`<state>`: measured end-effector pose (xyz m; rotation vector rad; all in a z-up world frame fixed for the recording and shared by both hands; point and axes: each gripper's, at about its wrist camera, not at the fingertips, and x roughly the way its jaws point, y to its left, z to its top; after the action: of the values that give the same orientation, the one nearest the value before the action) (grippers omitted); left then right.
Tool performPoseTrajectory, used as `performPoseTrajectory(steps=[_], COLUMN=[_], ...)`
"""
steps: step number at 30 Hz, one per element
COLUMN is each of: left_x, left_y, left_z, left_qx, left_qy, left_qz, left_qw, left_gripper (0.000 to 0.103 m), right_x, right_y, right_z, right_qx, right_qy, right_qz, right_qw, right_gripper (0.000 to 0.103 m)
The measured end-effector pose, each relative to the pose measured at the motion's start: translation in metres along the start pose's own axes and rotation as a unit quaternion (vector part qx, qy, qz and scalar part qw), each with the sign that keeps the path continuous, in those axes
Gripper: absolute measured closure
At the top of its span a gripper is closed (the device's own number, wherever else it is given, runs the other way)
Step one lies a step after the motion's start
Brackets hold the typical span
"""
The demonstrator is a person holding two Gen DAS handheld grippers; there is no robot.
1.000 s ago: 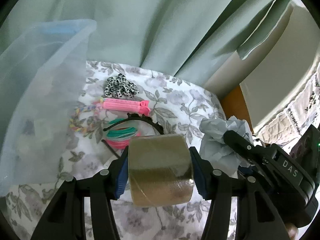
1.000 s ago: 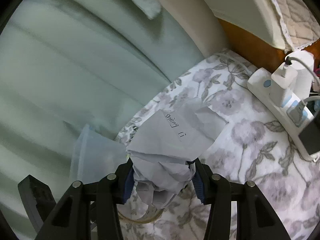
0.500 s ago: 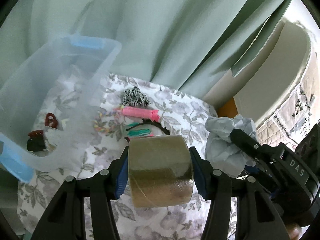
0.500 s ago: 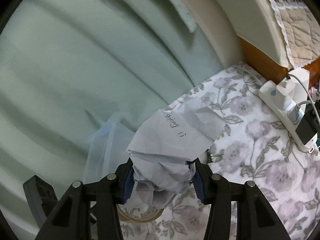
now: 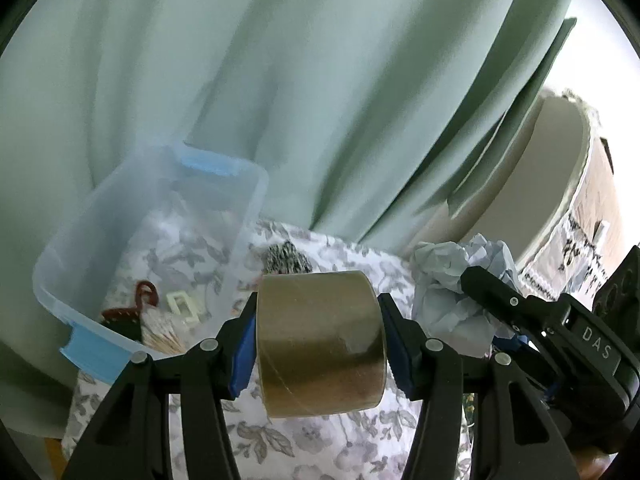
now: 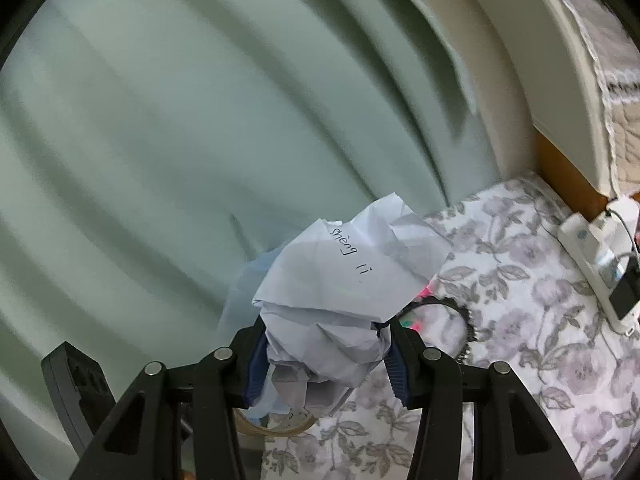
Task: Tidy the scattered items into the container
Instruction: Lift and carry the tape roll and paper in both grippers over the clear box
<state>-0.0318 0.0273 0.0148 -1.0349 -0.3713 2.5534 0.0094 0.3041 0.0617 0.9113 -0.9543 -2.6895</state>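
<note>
L gripper (image 5: 318,338) pinches tape roll (image 5: 320,340) by its flat sides; R gripper (image 6: 322,354) pinches crumpled paper (image 6: 352,272); both raised, prob. to clear bin (image 5: 248,208) wall.

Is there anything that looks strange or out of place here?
Only the paper in the right gripper: it is crumpled into a rough wad, with handwriting on it. The tape roll in the left gripper looks normal.

1. Left black plastic two-finger gripper (image 5: 318,344): angular black arms with triangular cut-outs, round silver screws at the joints, ribbed blue pads (image 5: 243,350) inside the fingertips.
2. Right black plastic two-finger gripper (image 6: 324,360): same build, silver screws, blue ribbed pads (image 6: 398,368); seen from the left wrist view, white lettering "DAS" on its body.
</note>
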Motion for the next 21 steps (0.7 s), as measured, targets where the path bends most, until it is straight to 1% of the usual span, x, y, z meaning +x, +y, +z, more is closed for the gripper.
performPoseTrajectory(steps=[9,21], left_x=[-0.023,-0.034], left_y=[0.030,0.079], left_z=[0.013,0.023], left_qx=[-0.021,-0.063], left_qy=[-0.039,-0.064], left_qz=[0.016,0.044], left_qw=[0.9989,0.9950], left_gripper=[0.046,0.048], right_x=[0.001,0.026], right_y=[0.040,0.072], right_z=[-0.005,-0.017], right_qx=[-0.038,-0.076], right_qy=[-0.003,0.022], right_qz=[0.020,0.029], right_qw=[0.999,0.996], right_gripper=[0.050,0.051])
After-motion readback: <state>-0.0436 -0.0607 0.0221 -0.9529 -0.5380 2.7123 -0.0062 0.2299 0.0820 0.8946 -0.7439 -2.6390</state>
